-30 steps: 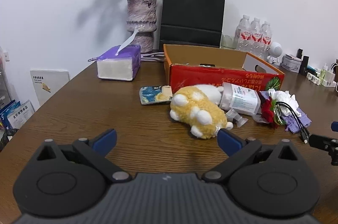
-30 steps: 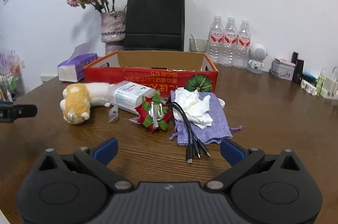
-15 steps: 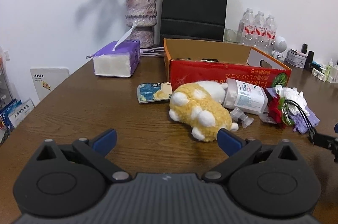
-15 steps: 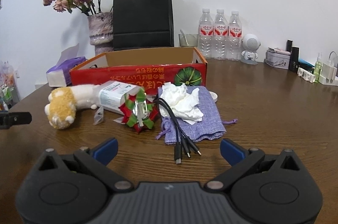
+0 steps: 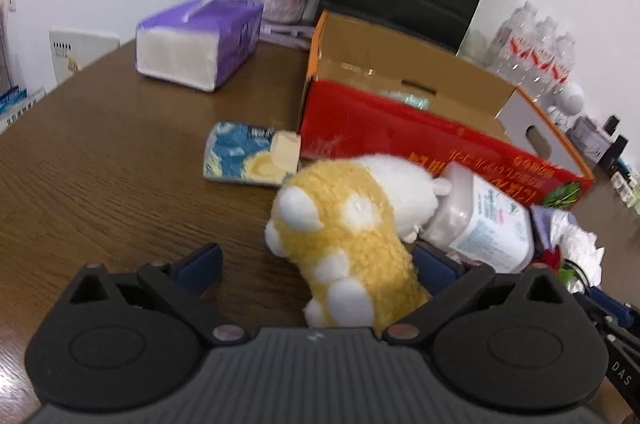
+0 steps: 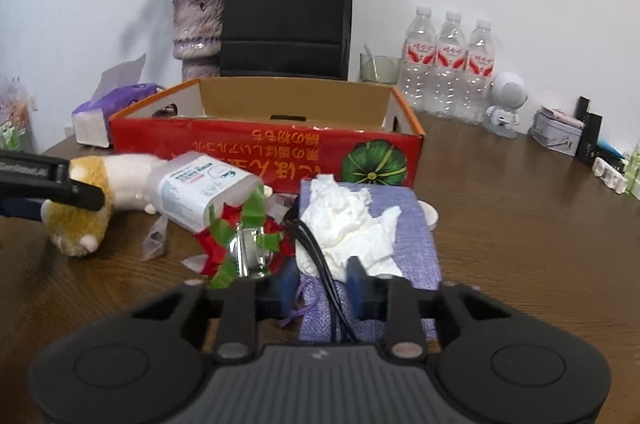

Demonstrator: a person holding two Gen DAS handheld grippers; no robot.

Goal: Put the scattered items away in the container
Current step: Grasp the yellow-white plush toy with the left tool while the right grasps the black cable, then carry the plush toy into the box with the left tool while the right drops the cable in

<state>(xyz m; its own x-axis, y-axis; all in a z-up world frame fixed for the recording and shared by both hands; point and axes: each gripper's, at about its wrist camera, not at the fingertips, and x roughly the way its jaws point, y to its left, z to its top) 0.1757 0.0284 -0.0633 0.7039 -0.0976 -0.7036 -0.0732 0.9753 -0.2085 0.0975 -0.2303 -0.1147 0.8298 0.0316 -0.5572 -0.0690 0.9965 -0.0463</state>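
Both grippers are at the pick-up step. The left gripper (image 5: 316, 264) is spread wide around the near end of the plush toy (image 5: 352, 224), not yet squeezing. The toy lies in front of the red cardboard box (image 6: 268, 144), its long axis running from near to far-right, white end against the plastic bottle (image 5: 480, 224). The right gripper (image 6: 322, 282) is narrowed around the black cables (image 6: 320, 264) on the purple pouch (image 6: 404, 220); whether it grips, I cannot tell. Next, I judge: close, lift, carry over the box wall

Yellow-and-white plush toy (image 5: 352, 224), red cardboard box (image 6: 264, 152), purple pouch (image 6: 404, 216).
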